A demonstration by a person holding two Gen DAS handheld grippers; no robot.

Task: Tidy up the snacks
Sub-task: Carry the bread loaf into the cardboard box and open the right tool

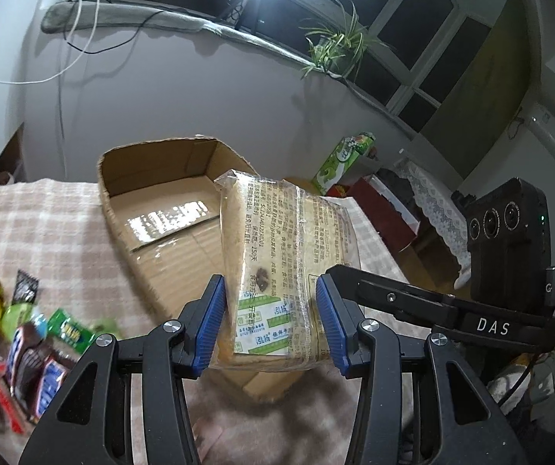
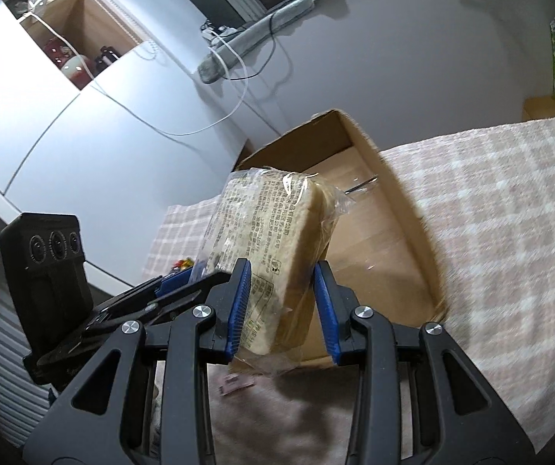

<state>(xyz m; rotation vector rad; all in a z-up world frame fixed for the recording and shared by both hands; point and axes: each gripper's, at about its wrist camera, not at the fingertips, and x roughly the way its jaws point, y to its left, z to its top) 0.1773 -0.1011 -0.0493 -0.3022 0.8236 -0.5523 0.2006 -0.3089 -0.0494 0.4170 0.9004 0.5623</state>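
Left wrist view first, reading left to right: a blurred heap of snack packets [image 1: 21,352] lies at the left edge of the checked cloth [image 1: 45,224] covering the counter, with bare cloth between the heap and the cardboard box [image 1: 153,178]. The box stands open-topped and empty, its glossy floor catching the lamp, its near wall low, so there is free room above its mouth. The left tool [image 1: 270,321] is clenched on the bread pack [image 1: 289,240], both blue pads pressing the sides of its lower end, the pack hanging in the air over the box's near right part. The pack is a clear wrapper around pale sliced bread with a darker crust, one dark spot on the face, dense printed text running across it and a green-and-white label near the bottom; none of that is readable here. Further right, the other tool's arm carries the letters "DAS".

Right wrist view: the right tool [image 2: 281,310] is likewise gripping the bread pack [image 2: 273,232] from the opposite end, held tilted above the box [image 2: 393,201], with wide open cloth [image 2: 490,213] stretching to the right
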